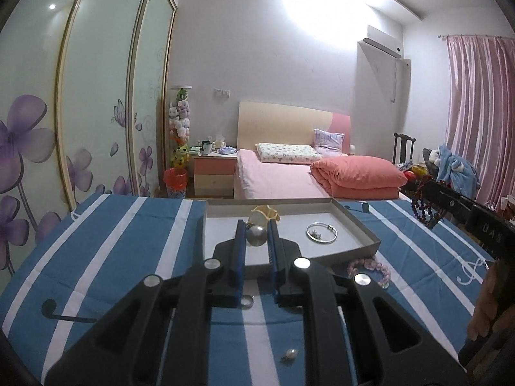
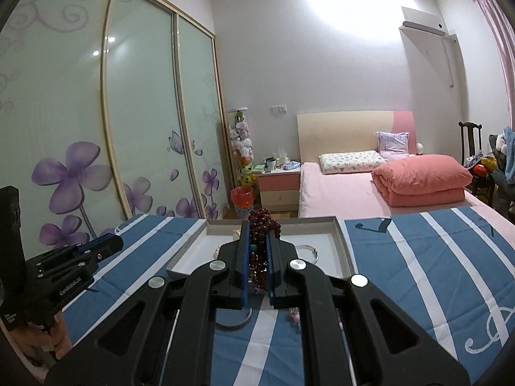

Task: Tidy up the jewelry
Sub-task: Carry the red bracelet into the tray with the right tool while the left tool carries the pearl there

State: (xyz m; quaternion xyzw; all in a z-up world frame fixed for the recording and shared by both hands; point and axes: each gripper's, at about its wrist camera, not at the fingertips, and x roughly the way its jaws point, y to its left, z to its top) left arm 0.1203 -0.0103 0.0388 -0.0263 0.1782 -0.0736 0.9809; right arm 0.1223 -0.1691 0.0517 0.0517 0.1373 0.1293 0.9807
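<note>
Left gripper (image 1: 256, 236) pinches a silver ball pendant (image 1: 256, 235) — pale piece pointing ahead. Right gripper (image 2: 257, 251) clamps dark red beads (image 2: 262, 225) — strand running along the fingers, over the tray (image 2: 346, 251).

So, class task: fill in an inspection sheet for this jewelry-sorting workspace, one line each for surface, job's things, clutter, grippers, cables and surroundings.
Surface: blue and white striped cloth, with a shallow grey tray on it.
Job's things: silver bangle in the tray; pink bead bracelet, small ring and pearl piece on the cloth.
Clutter: nothing seen.
Grippers: left gripper jaws shut on a silver ball piece; right gripper jaws shut on a dark red bead string.
Cables: nothing seen.
Surroundings: pink bed, folded coral quilt, flowered wardrobe doors, pink curtain.
</note>
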